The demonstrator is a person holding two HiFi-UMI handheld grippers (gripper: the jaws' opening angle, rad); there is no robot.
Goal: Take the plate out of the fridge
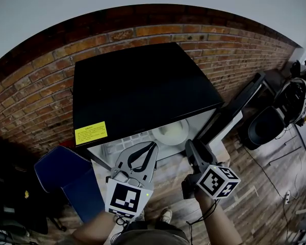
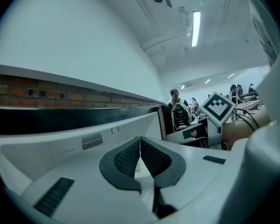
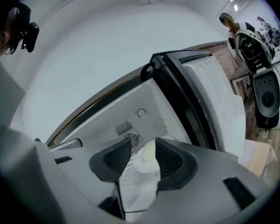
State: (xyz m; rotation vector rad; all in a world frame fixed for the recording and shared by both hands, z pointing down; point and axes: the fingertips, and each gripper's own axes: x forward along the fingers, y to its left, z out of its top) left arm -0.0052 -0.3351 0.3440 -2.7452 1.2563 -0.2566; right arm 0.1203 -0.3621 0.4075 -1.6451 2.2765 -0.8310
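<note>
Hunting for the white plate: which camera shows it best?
Head view: the round white plate sits inside the black fridge. The right gripper view shows a slice between its jaws; the left gripper view, hardly anything.

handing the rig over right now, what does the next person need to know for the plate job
Left tool: shut, empty, held low in front of the fridge.
Right tool: open, empty, lined up with the plate but not gripping it.
Plate: inside the fridge, lying flat, nothing on it that I can make out.
Door: swung open on the right.
Done: the fridge is open and the right tool is at the opening.
Left: reach in, close on the plate's rim, and bring it out level.
</note>
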